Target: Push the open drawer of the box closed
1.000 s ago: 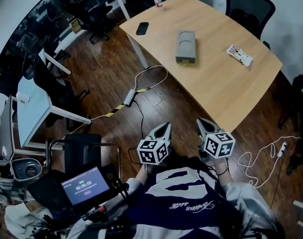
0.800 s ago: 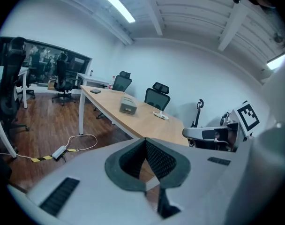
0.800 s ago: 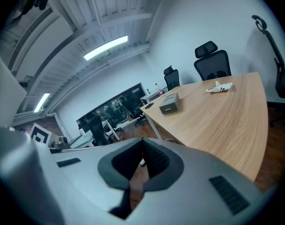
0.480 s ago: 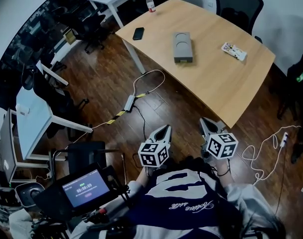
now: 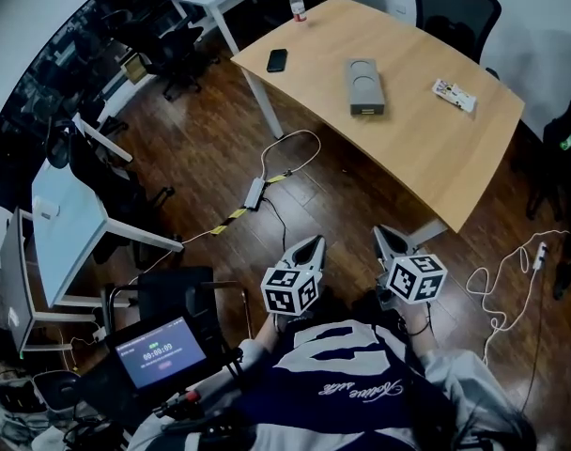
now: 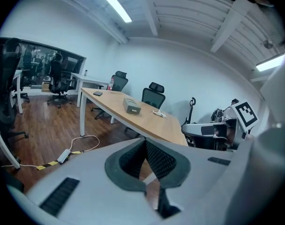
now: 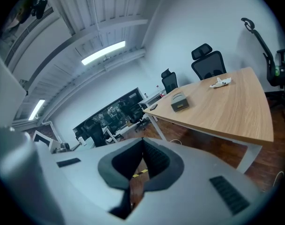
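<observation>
Both hand-held grippers clenched and empty, held close to the person and well apart from the bench.

The left hand-held gripper and right hand-held gripper hang side by side over the wooden floor, each with its jaws pressed together at the tips and nothing between them. The grey box lies far off on the bench, near its middle, with its drawer end facing the near edge; how far the drawer stands out cannot be told. A black phone lies to the left of the box, a bottle stands at the far left corner, and a small packet lies to the right. A cable loops on the floor beside the bench leg.
</observation>
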